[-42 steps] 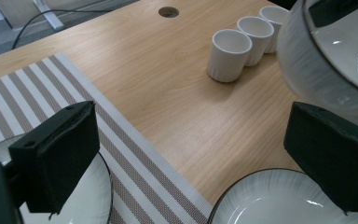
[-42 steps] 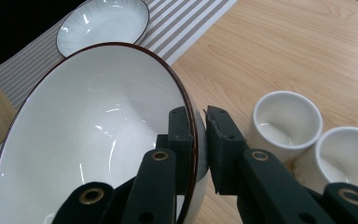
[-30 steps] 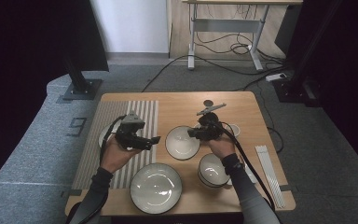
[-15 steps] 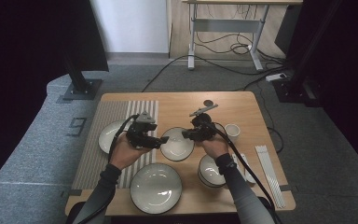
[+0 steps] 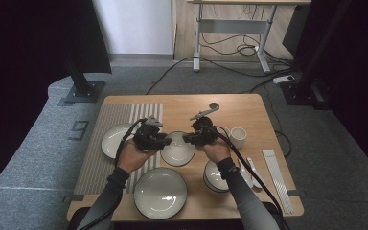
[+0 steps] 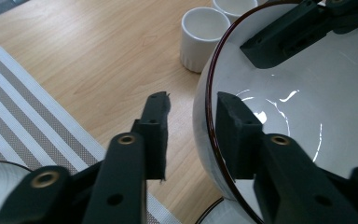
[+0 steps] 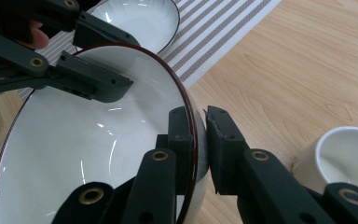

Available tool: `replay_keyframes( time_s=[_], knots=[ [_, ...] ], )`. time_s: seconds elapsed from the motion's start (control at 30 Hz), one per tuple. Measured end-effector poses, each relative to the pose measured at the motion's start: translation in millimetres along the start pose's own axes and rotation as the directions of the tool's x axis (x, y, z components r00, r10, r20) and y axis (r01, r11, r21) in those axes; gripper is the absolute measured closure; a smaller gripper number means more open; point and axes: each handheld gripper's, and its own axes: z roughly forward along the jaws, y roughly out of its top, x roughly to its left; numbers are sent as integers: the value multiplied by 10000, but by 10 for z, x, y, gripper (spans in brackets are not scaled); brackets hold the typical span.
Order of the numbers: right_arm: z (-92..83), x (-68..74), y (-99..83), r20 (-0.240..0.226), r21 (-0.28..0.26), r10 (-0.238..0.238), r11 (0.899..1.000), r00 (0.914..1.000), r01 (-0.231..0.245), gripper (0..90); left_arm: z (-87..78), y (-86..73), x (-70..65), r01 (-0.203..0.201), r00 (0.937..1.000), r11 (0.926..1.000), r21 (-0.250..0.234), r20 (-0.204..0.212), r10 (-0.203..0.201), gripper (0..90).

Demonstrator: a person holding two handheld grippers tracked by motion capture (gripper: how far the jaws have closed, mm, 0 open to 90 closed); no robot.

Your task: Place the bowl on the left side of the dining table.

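Bowl at mid-bench, between two hands. Right tongs clamped on its rim, one jaw inside, one outside. Left tongs astride the opposite rim, just been closing, outer jaw short of the wall, not yet gripping.

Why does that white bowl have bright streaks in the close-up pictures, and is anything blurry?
Left gripper view: room light glares off the glossy bowl; the near jaws look soft. Right gripper view: similar streaks inside it, cup slightly blurred. High view: evenly lit table, dark surroundings.
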Motion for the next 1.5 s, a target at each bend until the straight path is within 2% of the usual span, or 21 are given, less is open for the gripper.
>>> replay_keyframes(
  time_s=[0.2, 0.43, 0.5, 0.9, 1.03, 1.13, 1.3, 1.5],
  knots=[
    [18, 19, 8, -26, 15, 19, 10000, 10000, -18, 801, 13, 13, -14, -40, 10000, 9998, 179, 91, 38, 795],
    [40, 32, 16, -106, 19, 29, 10000, 9999, -28, 790, 16, 33, -24, -10, 9993, 9991, 433, -381, 26, 831],
    [46, 37, 18, -123, 6, 30, 10000, 9999, -30, 787, 10, 29, -13, 129, 9994, 9990, 430, -338, -114, 835],
    [85, 38, 26, -422, -18, 186, 9998, 9989, -187, 758, -10, 11, 52, 386, 9992, 9977, 559, -157, -378, 836],
    [71, 29, 33, -412, -146, 240, 9996, 9989, -246, 677, 8, -3, 68, 352, 9988, 9962, 793, -361, -324, 836],
    [65, 18, 33, -349, -112, 226, 9997, 9991, -230, 625, 23, -21, 95, 473, 9985, 9956, 805, -298, -451, 836],
    [81, 30, 26, -198, 4, -1, 10000, 9998, 1, 513, 24, -22, 125, 577, 9980, 9945, 874, -298, -553, 836],
    [56, 56, 25, 117, -169, -512, 9985, 9986, 514, 407, -11, -37, 194, 827, 9965, 9927, 879, -224, -810, 836]
  ],
)
